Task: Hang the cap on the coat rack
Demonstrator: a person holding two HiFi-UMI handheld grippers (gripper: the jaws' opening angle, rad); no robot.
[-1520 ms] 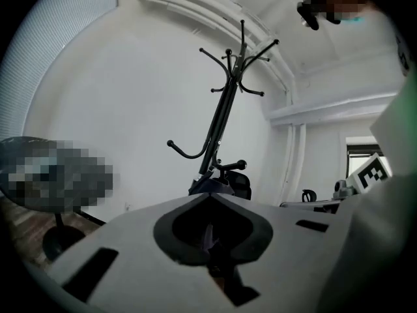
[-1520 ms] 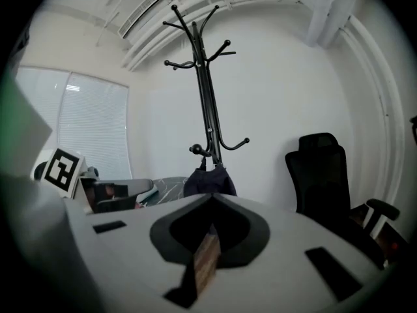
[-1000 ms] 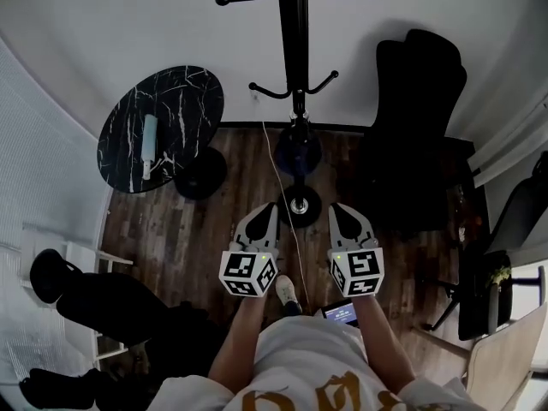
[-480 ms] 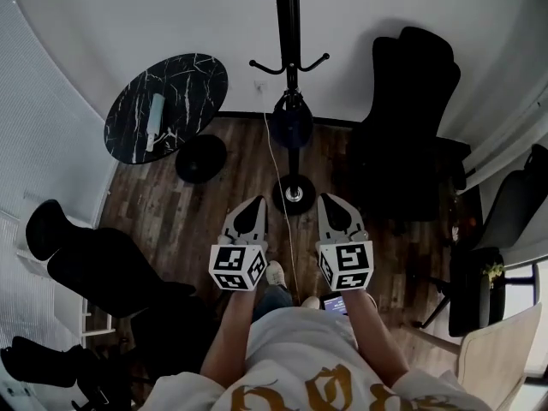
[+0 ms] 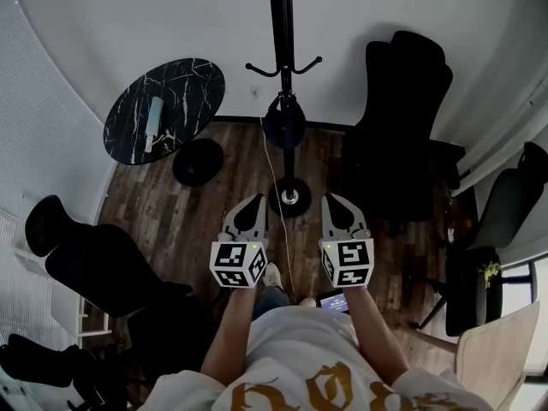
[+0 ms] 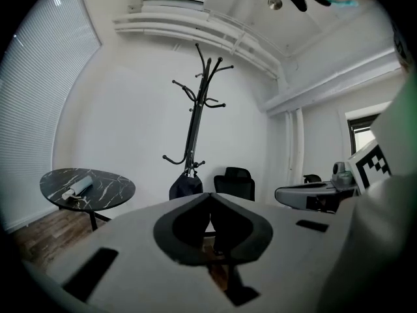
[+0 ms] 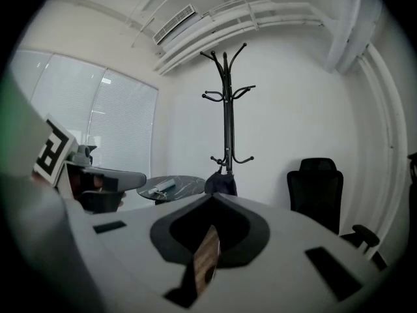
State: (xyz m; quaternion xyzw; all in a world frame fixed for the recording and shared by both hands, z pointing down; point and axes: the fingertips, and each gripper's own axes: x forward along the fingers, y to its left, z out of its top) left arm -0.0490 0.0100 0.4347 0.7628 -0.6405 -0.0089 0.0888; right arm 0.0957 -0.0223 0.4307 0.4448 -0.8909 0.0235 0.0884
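Note:
The black coat rack (image 5: 280, 24) stands against the white wall straight ahead, its round base (image 5: 289, 197) on the wood floor. A dark cap (image 5: 283, 125) hangs low on its pole, under the lower hooks. The rack (image 6: 195, 122) and the cap (image 6: 186, 186) show in the left gripper view, and the rack (image 7: 227, 109) and cap (image 7: 221, 183) in the right gripper view too. My left gripper (image 5: 254, 201) and right gripper (image 5: 330, 199) are side by side in front of the base, both shut and empty, well short of the cap.
A round black marble table (image 5: 184, 84) with a pale roll (image 5: 152, 122) stands to the left of the rack. A black office chair (image 5: 398, 135) is to the right, another dark chair (image 5: 86, 264) at lower left. A white cable (image 5: 272, 169) runs down the floor.
The head view has shifted, so the rack sits higher and the grippers a little further left in the picture. Both grippers stay shut and side by side. The cap hangs unmoved.

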